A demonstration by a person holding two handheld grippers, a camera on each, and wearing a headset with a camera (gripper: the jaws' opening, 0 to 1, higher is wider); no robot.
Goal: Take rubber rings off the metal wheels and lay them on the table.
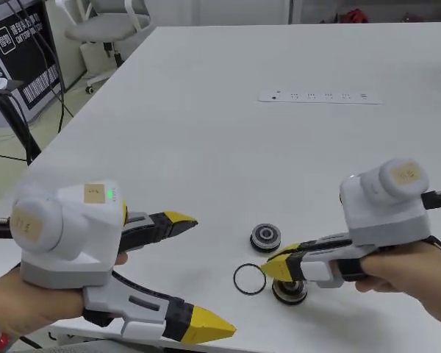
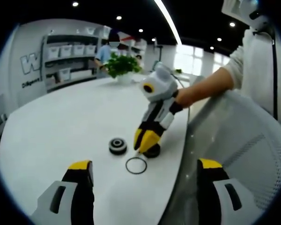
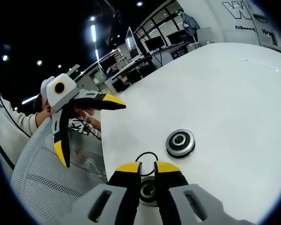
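**Counter** [image 1: 206,132]: white and wide. The items below lie near its front edge.

**Left tool** [image 1: 194,271]: held in a hand [image 1: 18,305] at the lower left of the head view.
- The jaws are spread wide, with the yellow tips well apart.
- Nothing lies between the tips.
- It is off to the left of the ring and wheels and touches none of them.
- Its own view looks across the counter at them, between its parted jaws.

**Right tool** [image 1: 274,265]: held in the other hand [image 1: 404,276] at the right.
- The jaws are drawn nearly together, with a narrow slit between the yellow tips.
- The tips sit directly over the near wheel.
- Whether they pinch anything cannot be told.

**Ring** [image 1: 234,279]: one thin black loop.
- It lies flat and loose on the counter.
- It is just left of the near wheel and just beside the right tool's tips.

**Near wheel** [image 1: 289,291]: metal, lying flat.
- It is partly covered by the right tool.
- In the right gripper view it shows through the slit between the jaws.
- Whether it carries a ring cannot be told.

**Far wheel** [image 1: 265,236]: metal with a dark band.
- It lies flat on its own, just behind the ring and the near wheel.
- It touches neither tool.

**Power strip** [image 1: 320,96]: white, far back on the counter, well apart from the rest.

**Chair** [image 1: 106,26]: grey, beyond the counter's far left corner.
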